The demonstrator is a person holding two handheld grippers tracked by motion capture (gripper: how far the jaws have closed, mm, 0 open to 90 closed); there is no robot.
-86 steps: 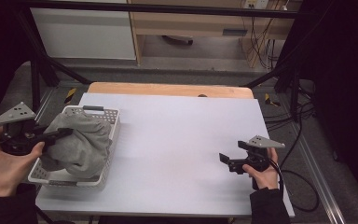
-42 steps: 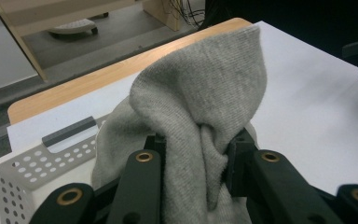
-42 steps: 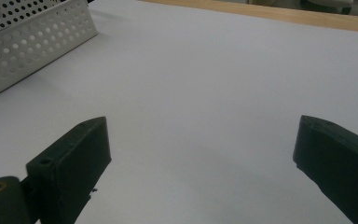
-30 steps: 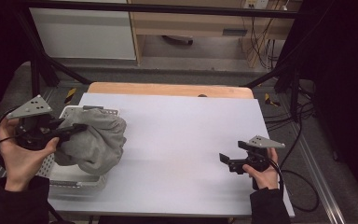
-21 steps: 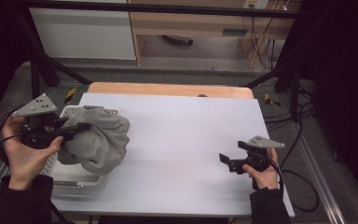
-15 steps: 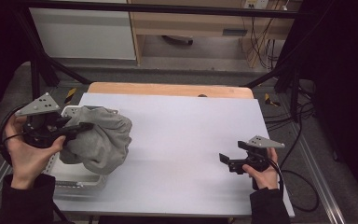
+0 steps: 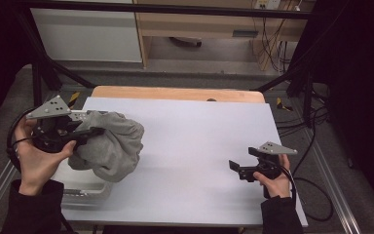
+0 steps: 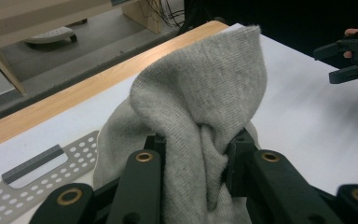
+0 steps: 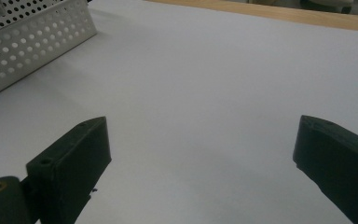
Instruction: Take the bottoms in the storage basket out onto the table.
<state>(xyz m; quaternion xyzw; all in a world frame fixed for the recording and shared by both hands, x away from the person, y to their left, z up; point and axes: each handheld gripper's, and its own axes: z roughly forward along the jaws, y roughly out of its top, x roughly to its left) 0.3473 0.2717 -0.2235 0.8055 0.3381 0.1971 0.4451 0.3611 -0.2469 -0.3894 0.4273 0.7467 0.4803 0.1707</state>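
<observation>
grey garment [image 7: 111,148] is pinched in the left gripper [image 8: 196,154] and held above the white basket [image 7: 85,187], hanging partly over the table [image 7: 199,146]. lifting out judged nearly done; laying it down is left. right gripper [image 9: 200,154] is spread, idle.

We look from above the person's side, forward and down on the white table [image 7: 199,146], with the floor and a shelf beyond. The left gripper view sits very close behind the left gripper [image 8: 193,175], facing across the table toward its far wooden edge; grey cloth [image 8: 200,107] fills its middle. The right gripper view rides low, just over the tabletop, looking along the right gripper [image 9: 200,154] toward the basket [image 9: 32,39]. All three views share the table. The left gripper view also catches the right gripper [image 8: 349,58] farther off.
</observation>
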